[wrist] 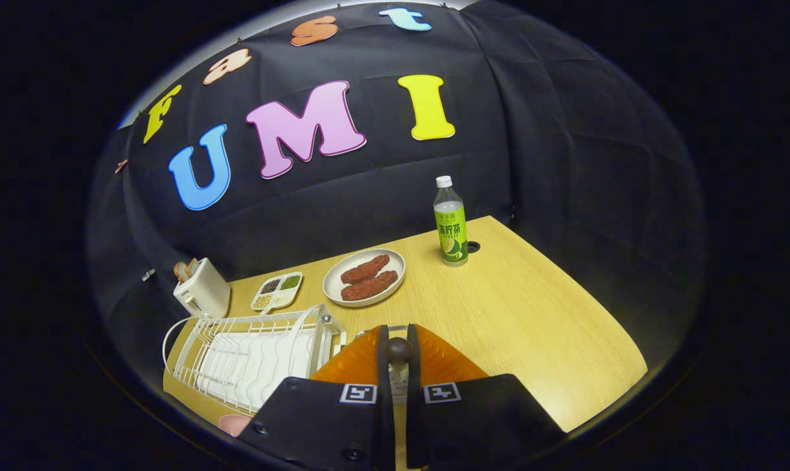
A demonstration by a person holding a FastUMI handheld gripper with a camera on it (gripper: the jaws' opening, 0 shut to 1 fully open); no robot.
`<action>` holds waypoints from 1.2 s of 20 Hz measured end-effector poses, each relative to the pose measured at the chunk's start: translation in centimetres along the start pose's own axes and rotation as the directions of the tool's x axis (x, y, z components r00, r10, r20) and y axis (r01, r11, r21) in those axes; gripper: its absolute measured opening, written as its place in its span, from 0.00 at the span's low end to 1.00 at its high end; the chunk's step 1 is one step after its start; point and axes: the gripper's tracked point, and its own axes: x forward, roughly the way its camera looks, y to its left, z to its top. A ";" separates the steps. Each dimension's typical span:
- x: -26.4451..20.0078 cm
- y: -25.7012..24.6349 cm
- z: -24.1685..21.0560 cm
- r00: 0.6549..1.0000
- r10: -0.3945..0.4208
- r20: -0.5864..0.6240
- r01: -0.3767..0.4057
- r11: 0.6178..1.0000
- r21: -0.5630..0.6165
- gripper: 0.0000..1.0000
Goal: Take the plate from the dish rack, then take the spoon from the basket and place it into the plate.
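Gripper (398, 366): orange fingers (359, 363) drawn close together, pinching the dark rounded end of what appears to be the spoon (399, 350), whose handle runs back along the narrow gap between them, so its long axis lies in line with the fingers; the bowl end is hidden. Dish rack (251, 356): white wire, just left of the fingers on the wooden surface (532, 314), holding no plate. A pink edge (233, 424) low beside the rack, below and left of the fingers, may be the target plate, though too little shows to tell.
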 end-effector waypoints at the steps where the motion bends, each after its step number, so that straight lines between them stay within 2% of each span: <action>1: -0.4 0.2 0.7 1.000 0.004 0.007 -0.004 1.000 -0.005 0.11; 7: -4.9 3.8 3.6 0.997 0.079 0.028 -0.077 0.996 -0.043 0.11; 13: -11.7 11.3 1.5 0.967 0.254 -0.032 -0.253 0.967 0.018 0.11; 19: -15.6 19.7 -5.8 0.907 0.402 -0.128 -0.397 0.915 0.070 0.11; 24: -14.7 23.3 -13.4 0.871 0.432 -0.233 -0.420 0.902 0.101 0.11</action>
